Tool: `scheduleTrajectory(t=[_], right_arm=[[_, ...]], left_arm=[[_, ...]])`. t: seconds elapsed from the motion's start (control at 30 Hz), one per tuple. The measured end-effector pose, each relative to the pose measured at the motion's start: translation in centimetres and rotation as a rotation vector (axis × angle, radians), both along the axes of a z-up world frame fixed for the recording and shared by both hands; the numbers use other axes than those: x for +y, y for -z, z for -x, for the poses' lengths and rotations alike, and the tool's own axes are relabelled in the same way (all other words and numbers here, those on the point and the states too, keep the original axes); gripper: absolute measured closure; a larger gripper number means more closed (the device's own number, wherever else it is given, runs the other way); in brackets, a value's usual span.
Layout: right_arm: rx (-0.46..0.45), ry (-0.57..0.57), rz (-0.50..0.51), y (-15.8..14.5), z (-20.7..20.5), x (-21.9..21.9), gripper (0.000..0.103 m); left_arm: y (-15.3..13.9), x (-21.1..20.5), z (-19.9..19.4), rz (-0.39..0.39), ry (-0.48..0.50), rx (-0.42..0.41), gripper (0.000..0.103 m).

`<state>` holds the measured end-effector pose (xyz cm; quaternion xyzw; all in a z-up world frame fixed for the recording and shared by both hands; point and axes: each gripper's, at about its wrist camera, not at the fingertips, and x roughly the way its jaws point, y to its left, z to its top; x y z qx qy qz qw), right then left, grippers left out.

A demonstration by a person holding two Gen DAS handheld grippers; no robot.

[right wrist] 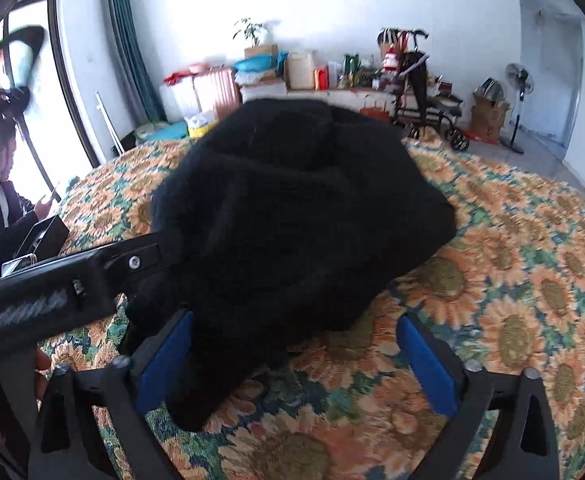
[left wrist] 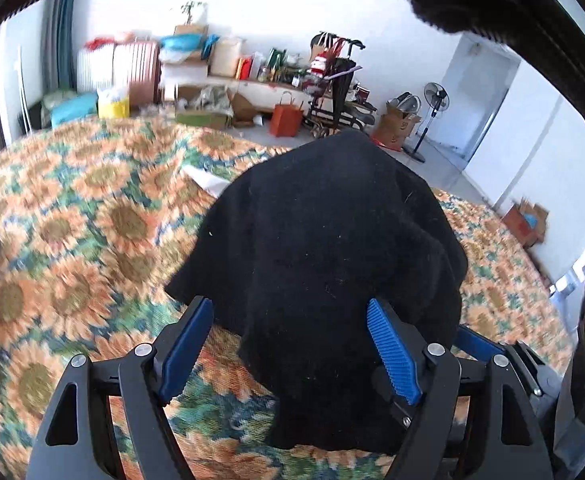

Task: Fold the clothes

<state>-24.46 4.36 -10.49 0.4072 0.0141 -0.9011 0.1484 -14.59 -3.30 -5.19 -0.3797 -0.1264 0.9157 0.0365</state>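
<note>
A black knitted garment [left wrist: 324,248] lies bunched in a heap on the sunflower-patterned bedspread [left wrist: 92,208]. My left gripper [left wrist: 288,320] is open; the heap's near edge lies between its blue pads [left wrist: 392,352] with a gap on each side. In the right wrist view the same garment [right wrist: 292,208] fills the middle. My right gripper [right wrist: 292,344] is open, its left pad against the garment's edge and its right pad [right wrist: 424,364] over bare bedspread [right wrist: 512,280]. The left gripper's body [right wrist: 52,288] reaches in from the left, its tips hidden under the cloth.
A white scrap [left wrist: 208,180] lies on the bed beyond the garment. A seated person [right wrist: 0,184] and a black box [right wrist: 44,236] are at the bed's left edge. Beyond the bed stand suitcases [left wrist: 132,72], boxes, a red bag [left wrist: 286,120], a rocking chair [left wrist: 336,92] and a fan [left wrist: 432,120].
</note>
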Motion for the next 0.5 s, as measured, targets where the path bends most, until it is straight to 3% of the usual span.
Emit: scheduleTrajectory(t=[0.03,0.17,0.2,0.23,0.3,0.33,0.5], right_arm=[[-0.009,0.001,0.012,0.2,0.1,0.0,0.010],[-0.018,0.010,0.037,0.5,0.1,0.4,0.010],[-0.017,0.010,0.037,0.5,0.1,0.5,0.010],[-0.015,0.011,0.038,0.5,0.1,0.6,0.010],[-0.013,0.013,0.039,0.6,0.0,0.7,0.009],[-0.011,0.014,0.040,0.6,-0.1,0.7,0.008],[-0.005,0.018,0.042,0.6,-0.3,1.1,0.008]], left_arm=[[0.0,0.1,-0.1,0.002,0.011,0.006,0.024],[0.0,-0.6,0.5,-0.154,0.057,-0.066,0.024],[0.1,-0.5,1.3,-0.139,0.074,-0.132,0.024],[0.2,0.0,1.7,-0.073,0.081,-0.181,0.024],[-0.2,1.0,1.6,0.065,0.053,-0.167,0.023],[-0.6,1.4,1.4,0.088,0.060,-0.146,0.023],[-2.1,2.0,1.5,0.065,0.084,-0.146,0.023]])
